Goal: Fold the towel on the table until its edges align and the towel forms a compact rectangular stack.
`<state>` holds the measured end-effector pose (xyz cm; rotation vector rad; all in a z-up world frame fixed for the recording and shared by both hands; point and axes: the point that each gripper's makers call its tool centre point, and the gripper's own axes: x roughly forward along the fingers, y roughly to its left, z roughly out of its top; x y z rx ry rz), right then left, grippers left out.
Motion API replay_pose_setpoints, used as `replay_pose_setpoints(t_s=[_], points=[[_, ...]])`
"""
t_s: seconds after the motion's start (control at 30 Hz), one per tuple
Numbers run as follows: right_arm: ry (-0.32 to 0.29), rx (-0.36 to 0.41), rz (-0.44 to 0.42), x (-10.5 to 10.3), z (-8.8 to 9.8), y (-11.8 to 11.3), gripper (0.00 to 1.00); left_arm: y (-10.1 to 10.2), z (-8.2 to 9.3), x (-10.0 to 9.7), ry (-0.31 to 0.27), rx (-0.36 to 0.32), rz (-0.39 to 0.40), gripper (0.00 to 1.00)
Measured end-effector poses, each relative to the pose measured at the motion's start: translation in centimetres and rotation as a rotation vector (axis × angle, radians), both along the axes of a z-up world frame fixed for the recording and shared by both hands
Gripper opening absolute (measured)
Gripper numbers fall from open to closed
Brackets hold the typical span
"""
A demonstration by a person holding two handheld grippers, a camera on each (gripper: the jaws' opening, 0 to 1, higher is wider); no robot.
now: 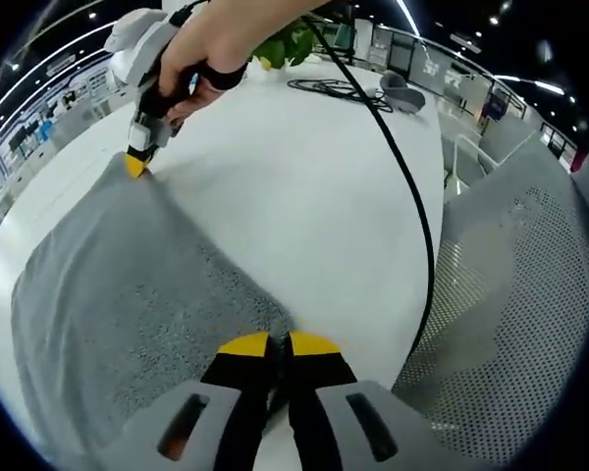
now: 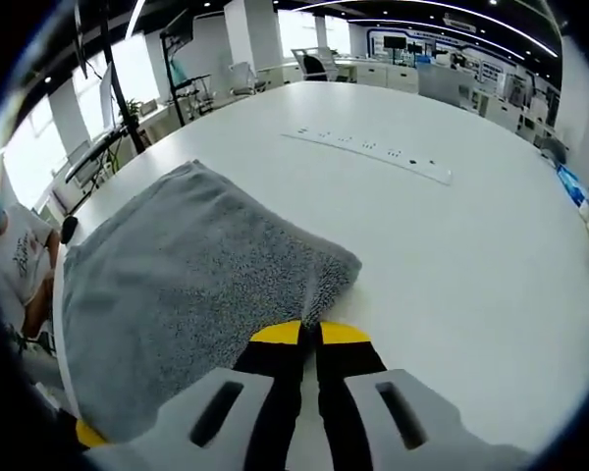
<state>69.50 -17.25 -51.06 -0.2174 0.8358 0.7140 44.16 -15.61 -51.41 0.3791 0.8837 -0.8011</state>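
Two grippers pinch the same grey towel (image 1: 128,294) at separate corners on a white table (image 1: 304,186). In the left gripper view, the left gripper (image 1: 280,345) rises from the bottom centre with its yellow-tipped jaws pressed together on the near edge of the cloth. The towel spreads across the lower left of that frame, and at its far corner, upper left, the right gripper (image 1: 135,165) nips the fabric with its yellow tips closed, gripped by a person's hand (image 1: 201,49). A black cable (image 1: 402,177) runs from the top of the frame down the right of the table, beside a perforated grey chair (image 1: 530,294) at the right edge.

In the right gripper view, the right gripper (image 2: 310,334) at bottom centre has its jaws closed on a bunched corner of the towel (image 2: 187,285), which lies flat toward the left and centre. A long white power strip (image 2: 373,152) lies on the table (image 2: 471,255) well beyond the towel, toward the upper middle.
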Motion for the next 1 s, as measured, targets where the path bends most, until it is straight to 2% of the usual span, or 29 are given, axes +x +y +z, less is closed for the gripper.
replay_pose_setpoints(t_s=[0.07, 0.2, 0.47, 0.53, 0.8, 1.0], points=[[0.014, 0.028, -0.020, 0.1, 0.1, -0.1, 0.01, 0.0, 0.1, 0.1, -0.001, -0.007, -0.004, 0.03], [0.015, 0.039, -0.018, 0.3, 0.2, -0.4, 0.01, -0.6, 0.3, 0.2, -0.007, -0.017, -0.012, 0.03], [0.010, 0.052, -0.051, 0.9, 0.6, -2.1, 0.01, -3.7, 1.3, 1.0, -0.047, -0.086, -0.007, 0.03], [0.018, 0.057, -0.080, 1.2, 0.4, -3.1, 0.01, -4.8, 1.6, 1.0, -0.048, -0.103, -0.016, 0.03], [0.010, 0.026, -0.086, 1.1, 0.5, -6.4, 0.01, -8.6, 1.9, 0.8, -0.048, -0.132, -0.101, 0.03], [-0.001, 0.010, -0.125, 1.1, 0.7, -9.6, 0.01, -11.3, 2.2, 1.0, -0.045, -0.150, -0.148, 0.03]])
